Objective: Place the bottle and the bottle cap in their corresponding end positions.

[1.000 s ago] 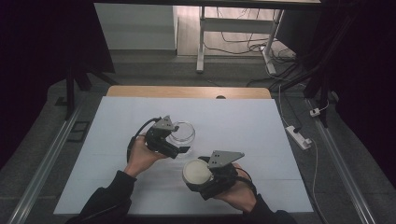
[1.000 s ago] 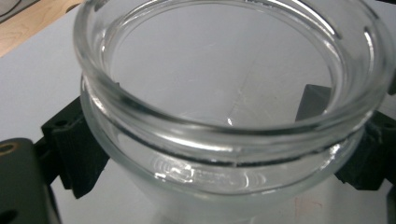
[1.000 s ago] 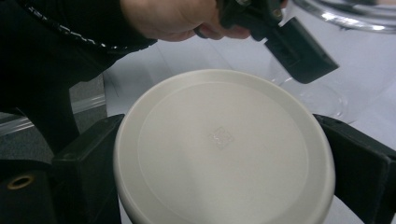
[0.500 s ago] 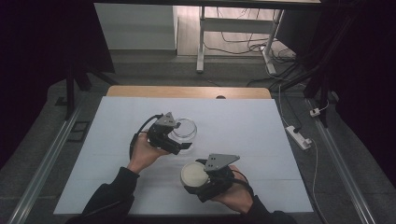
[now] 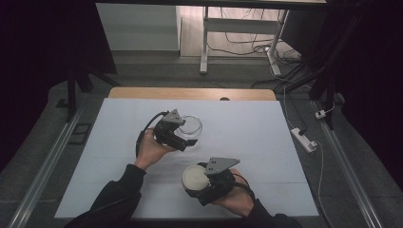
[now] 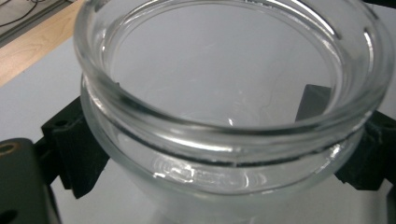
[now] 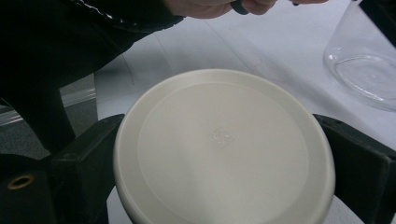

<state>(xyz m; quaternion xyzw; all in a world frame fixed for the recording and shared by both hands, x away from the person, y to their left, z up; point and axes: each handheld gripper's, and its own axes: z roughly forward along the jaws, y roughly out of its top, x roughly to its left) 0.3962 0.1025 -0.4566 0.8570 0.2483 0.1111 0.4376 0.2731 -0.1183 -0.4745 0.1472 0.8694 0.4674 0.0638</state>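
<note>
While the left gripper (image 5: 183, 135) clamps the clear round glass jar (image 6: 233, 107) steady between its jaws, the right gripper (image 5: 202, 183) grips the cream round plastic lid (image 7: 224, 149) between its own, apparently ready for capping.

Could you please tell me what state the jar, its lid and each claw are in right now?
Glass jar: open, empty, gripped at its sides.
White lid: off the jar, held apart from it.
Left claw: shut on the glass jar.
Right claw: shut on the white lid.
</note>
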